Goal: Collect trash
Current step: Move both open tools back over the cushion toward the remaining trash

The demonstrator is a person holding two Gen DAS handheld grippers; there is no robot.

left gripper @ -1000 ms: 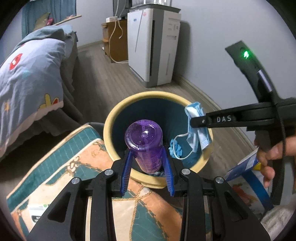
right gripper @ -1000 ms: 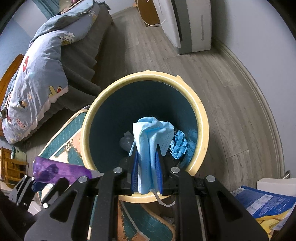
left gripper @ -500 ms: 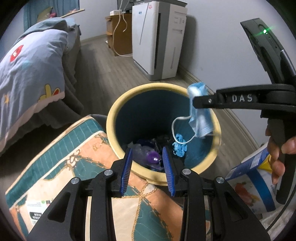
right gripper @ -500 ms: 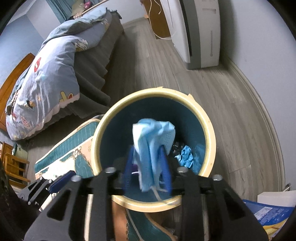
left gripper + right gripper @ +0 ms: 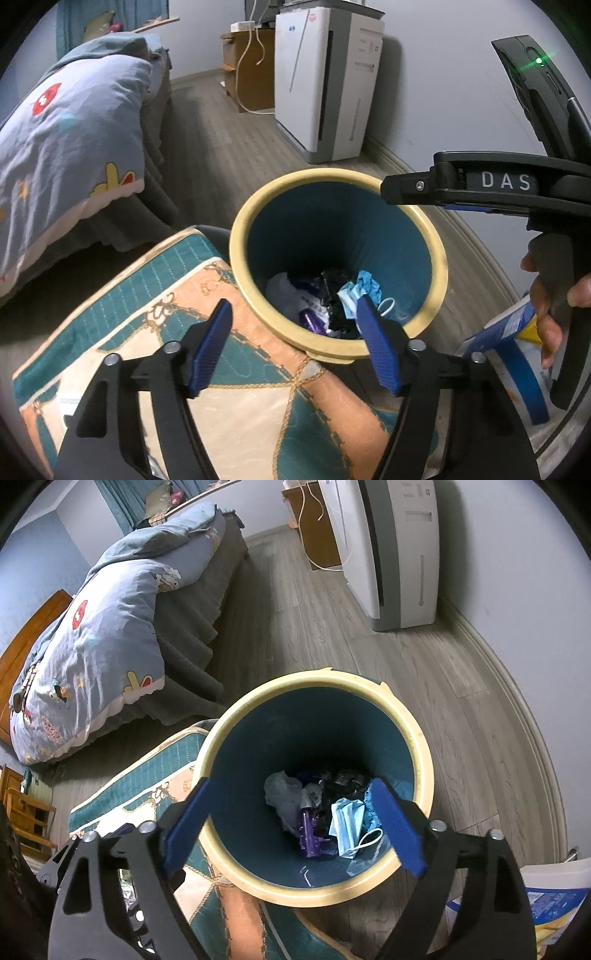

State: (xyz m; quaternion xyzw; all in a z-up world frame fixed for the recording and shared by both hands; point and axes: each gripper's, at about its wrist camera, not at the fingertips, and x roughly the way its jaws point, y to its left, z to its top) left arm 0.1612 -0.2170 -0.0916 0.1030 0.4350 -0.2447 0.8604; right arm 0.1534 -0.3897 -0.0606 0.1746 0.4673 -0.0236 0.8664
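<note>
A round bin with a cream rim [image 5: 437,254] [image 5: 421,746] and a teal inside stands on the floor. In it lie a purple bottle [image 5: 309,834] [image 5: 313,320], a blue face mask [image 5: 345,821] [image 5: 351,295], a crumpled blue glove [image 5: 369,281] and other scraps. My left gripper [image 5: 295,347] is open and empty just above the bin's near rim. My right gripper [image 5: 291,825] is open and empty over the bin's mouth; it also shows from the side in the left wrist view [image 5: 391,188].
A patterned teal and orange cushion [image 5: 155,332] [image 5: 147,775] lies against the bin's near left side. A bed with a blue quilt [image 5: 92,635] is at the left. A white air purifier [image 5: 328,81] stands by the wall. A blue and yellow package [image 5: 517,354] lies at the right.
The purple bottle left my left gripper and fell into the bin. My right gripper opened and the face mask dropped in. Both grippers opened wide and rose a little.
</note>
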